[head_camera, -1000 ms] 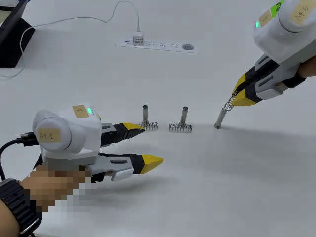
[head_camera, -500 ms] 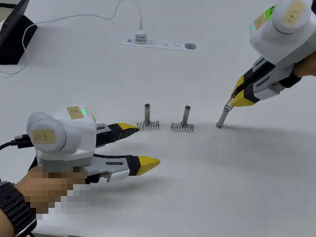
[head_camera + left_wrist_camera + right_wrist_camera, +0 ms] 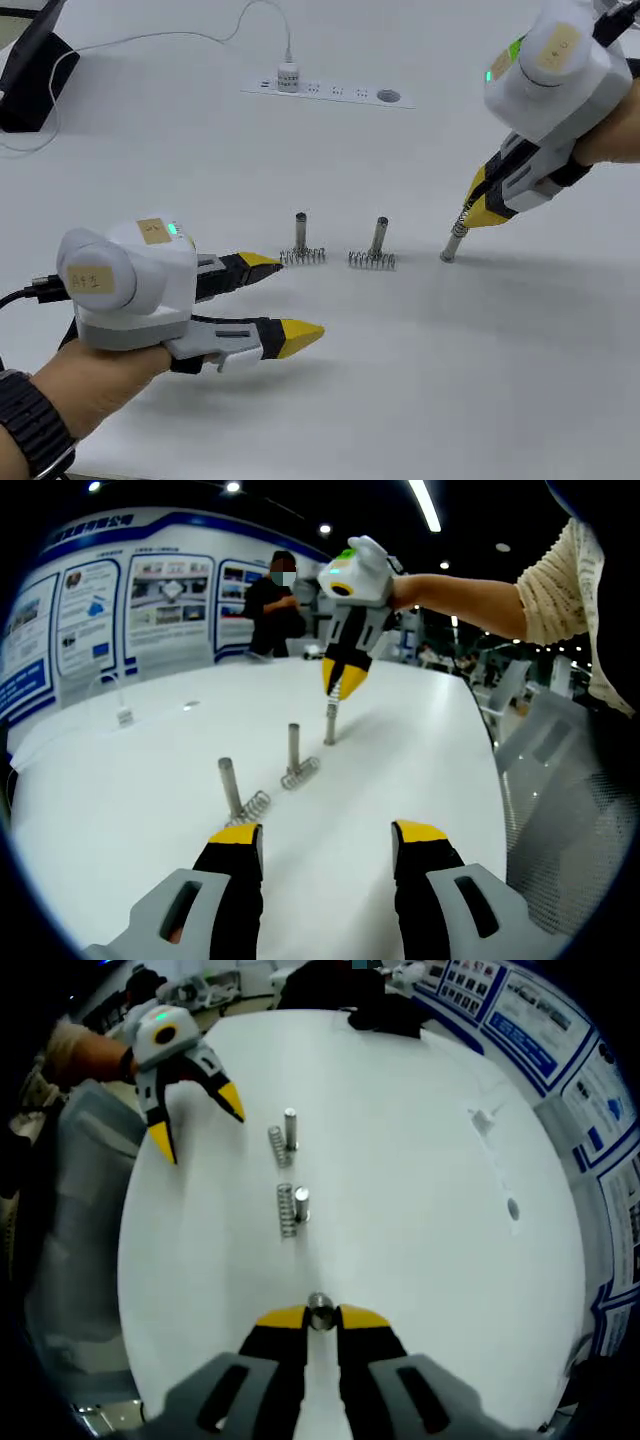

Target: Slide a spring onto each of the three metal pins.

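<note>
The right tool (image 3: pixel 478 215) is pinched narrow on a spring (image 3: pixel 462 214) whose lower coils sit over the top of the rightmost pin (image 3: pixel 451 246). Compared with a second ago, the tool stands steeper and the pin leans less, so this spring looks part-threaded, not seated. The left tool (image 3: pixel 300 295) hovers wide and empty. The middle pin (image 3: pixel 379 234) and left pin (image 3: pixel 301 228) stand bare, with loose springs (image 3: pixel 371 260) on the surface (image 3: pixel 420 360) at their feet. The right gripper view looks down on the pin's end between the jaws, while the head view gives the coils side-on.

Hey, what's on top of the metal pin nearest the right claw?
A spring sits over the upper part of the pin, pinched by the right claw. The tip of the pin is covered.
</note>
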Demonstrator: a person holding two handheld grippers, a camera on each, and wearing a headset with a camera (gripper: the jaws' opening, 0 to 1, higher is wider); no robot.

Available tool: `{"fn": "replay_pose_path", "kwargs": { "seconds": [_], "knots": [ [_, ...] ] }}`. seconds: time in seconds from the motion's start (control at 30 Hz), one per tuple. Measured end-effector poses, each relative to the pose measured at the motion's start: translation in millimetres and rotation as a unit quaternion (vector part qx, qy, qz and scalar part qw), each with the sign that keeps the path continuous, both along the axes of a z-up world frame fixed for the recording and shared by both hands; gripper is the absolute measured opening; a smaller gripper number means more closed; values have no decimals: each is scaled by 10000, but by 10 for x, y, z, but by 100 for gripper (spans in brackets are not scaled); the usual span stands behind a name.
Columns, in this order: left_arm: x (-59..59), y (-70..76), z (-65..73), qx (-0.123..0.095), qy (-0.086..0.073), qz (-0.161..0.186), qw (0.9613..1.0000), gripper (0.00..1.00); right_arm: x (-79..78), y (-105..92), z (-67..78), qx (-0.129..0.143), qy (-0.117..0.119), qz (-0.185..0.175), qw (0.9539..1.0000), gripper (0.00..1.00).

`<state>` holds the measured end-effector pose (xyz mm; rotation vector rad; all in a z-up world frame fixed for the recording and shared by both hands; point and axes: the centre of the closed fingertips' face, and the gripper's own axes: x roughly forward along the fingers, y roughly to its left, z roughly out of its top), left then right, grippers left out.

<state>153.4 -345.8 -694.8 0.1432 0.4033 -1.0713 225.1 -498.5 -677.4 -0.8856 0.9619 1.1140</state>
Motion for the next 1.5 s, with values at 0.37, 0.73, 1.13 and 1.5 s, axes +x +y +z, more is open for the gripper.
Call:
{"fn": "replay_pose_path", "kwargs": {
  "seconds": [0.37, 0.73, 1.13, 1.5],
  "knots": [
    [2, 26, -5, 14, 15, 38, 10000, 52, 9, -4, -183, -126, 135, 2, 9998, 12],
    [-5, 21, -5, 13, 20, 47, 10000, 52, 18, -53, -291, -246, 200, -14, 9995, 12],
    [-3, 34, -18, 17, 34, 72, 10000, 51, 0, -72, -374, -218, 242, -53, 9995, 13],
    [4, 21, -17, 9, 34, 73, 10000, 51, -40, -30, -318, -42, 136, -89, 9999, 21]
  ]
}}
